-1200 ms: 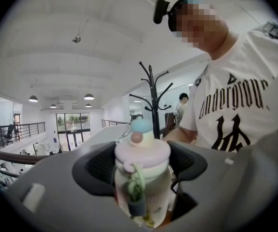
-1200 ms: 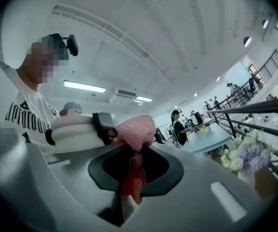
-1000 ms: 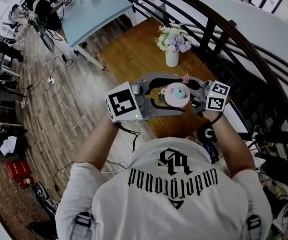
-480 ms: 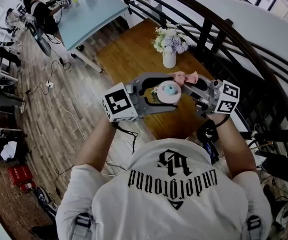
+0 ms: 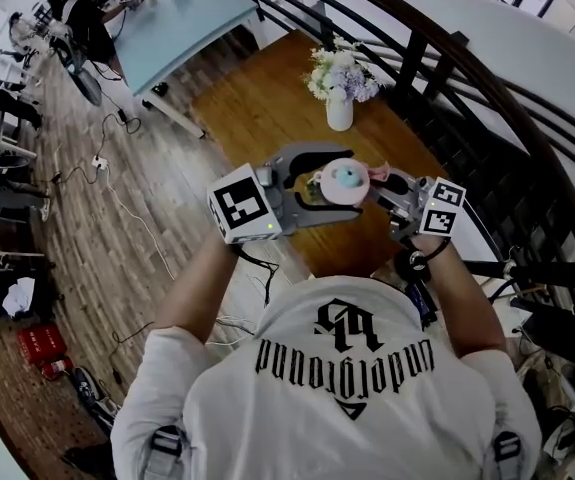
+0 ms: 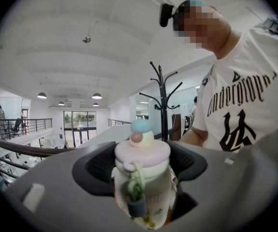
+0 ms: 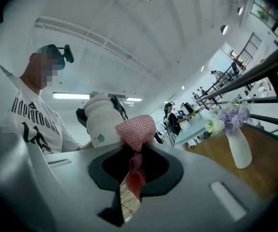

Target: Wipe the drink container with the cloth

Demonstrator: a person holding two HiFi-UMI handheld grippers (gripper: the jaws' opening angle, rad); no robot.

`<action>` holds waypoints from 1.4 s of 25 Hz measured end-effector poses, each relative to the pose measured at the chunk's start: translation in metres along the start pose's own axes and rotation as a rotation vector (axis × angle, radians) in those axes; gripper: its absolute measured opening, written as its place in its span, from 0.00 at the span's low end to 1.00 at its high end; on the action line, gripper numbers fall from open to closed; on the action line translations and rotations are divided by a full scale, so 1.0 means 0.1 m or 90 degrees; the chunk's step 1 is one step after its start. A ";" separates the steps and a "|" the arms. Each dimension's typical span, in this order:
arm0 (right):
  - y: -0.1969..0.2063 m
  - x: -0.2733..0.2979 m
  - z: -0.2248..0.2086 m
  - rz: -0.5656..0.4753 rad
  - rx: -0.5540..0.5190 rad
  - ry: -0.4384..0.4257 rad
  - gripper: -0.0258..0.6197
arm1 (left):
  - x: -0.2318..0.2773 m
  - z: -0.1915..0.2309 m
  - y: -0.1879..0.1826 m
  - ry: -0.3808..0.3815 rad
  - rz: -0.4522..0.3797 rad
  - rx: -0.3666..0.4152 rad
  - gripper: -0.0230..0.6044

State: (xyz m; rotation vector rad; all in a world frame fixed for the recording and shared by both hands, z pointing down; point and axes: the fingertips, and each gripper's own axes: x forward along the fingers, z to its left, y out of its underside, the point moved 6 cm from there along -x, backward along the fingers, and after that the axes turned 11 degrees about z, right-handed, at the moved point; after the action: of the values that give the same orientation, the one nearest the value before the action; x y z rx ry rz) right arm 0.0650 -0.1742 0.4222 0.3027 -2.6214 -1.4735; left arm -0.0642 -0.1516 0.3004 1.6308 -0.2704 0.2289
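Note:
The drink container (image 5: 344, 182) is a small clear bottle with a pink lid and a blue knob, held upright above the wooden table (image 5: 267, 108). My left gripper (image 5: 319, 184) is shut on the drink container (image 6: 143, 178), its dark pads (image 6: 100, 166) against the bottle's sides. A pink cloth (image 5: 378, 172) is pinched in my right gripper (image 5: 387, 180), which is shut on it. In the right gripper view the cloth (image 7: 135, 132) bunches up just beside the bottle's white side (image 7: 102, 121). Whether cloth and bottle touch is not clear.
A white vase of flowers (image 5: 340, 83) stands on the wooden table beyond the grippers. A dark railing (image 5: 447, 78) curves along the right. A pale blue table (image 5: 177, 18) and a seated person (image 5: 82, 18) lie farther off at upper left.
The right gripper with the cloth has dropped lower and nearer the bottle after rising half a second ago. The bottle stays in the left gripper, shifted slightly.

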 end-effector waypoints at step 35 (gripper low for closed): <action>-0.53 0.07 0.65 -0.021 -0.281 0.129 0.11 | -0.04 0.52 0.13 -0.150 0.005 -0.089 0.65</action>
State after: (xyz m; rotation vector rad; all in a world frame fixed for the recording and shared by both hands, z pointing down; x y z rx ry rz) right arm 0.0511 -0.1483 0.3430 0.4206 -2.0777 -1.8651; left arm -0.0723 -0.2038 0.3073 1.5176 -0.4617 0.0219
